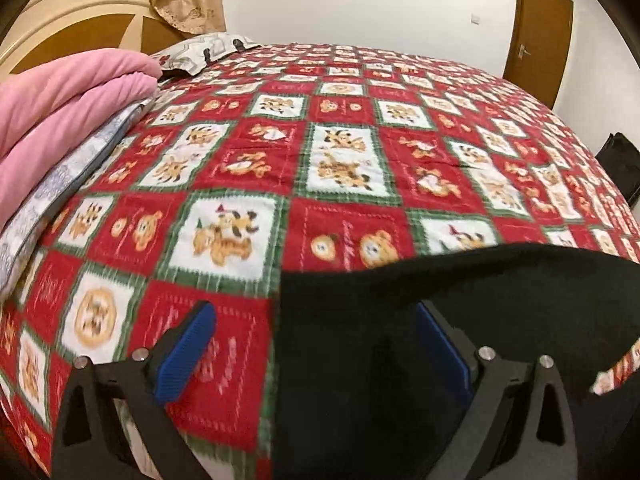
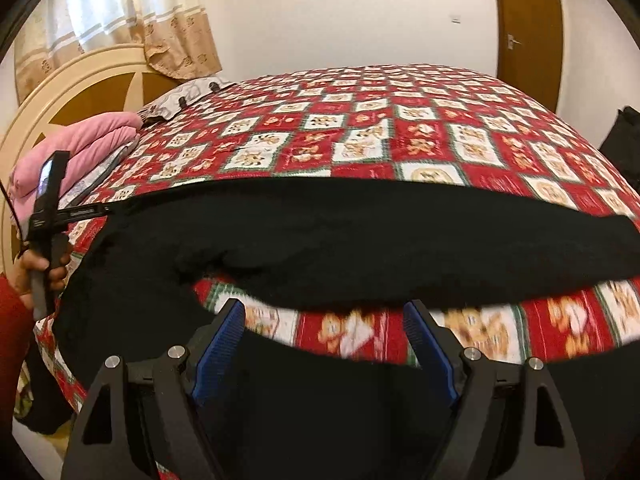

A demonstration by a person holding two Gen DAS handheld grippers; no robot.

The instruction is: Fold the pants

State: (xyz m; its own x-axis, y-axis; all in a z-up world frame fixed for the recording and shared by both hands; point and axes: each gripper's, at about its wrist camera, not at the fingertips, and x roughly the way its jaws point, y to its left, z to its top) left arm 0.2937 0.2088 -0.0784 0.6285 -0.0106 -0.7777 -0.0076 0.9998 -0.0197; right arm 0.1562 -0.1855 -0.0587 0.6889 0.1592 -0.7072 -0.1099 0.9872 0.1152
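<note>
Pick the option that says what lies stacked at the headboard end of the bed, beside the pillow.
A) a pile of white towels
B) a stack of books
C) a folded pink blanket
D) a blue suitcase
C: a folded pink blanket is stacked by the patterned pillow, on the red checked bedspread.

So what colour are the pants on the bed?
Plain black; the pants show best in the right wrist view, spread across the bed.

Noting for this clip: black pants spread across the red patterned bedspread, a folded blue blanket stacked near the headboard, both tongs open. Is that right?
One thing is off: the folded blanket near the headboard is pink, not blue, as the left wrist view shows. The rest holds: black pants on the red patterned bedspread, left tongs and right tongs open.
</note>
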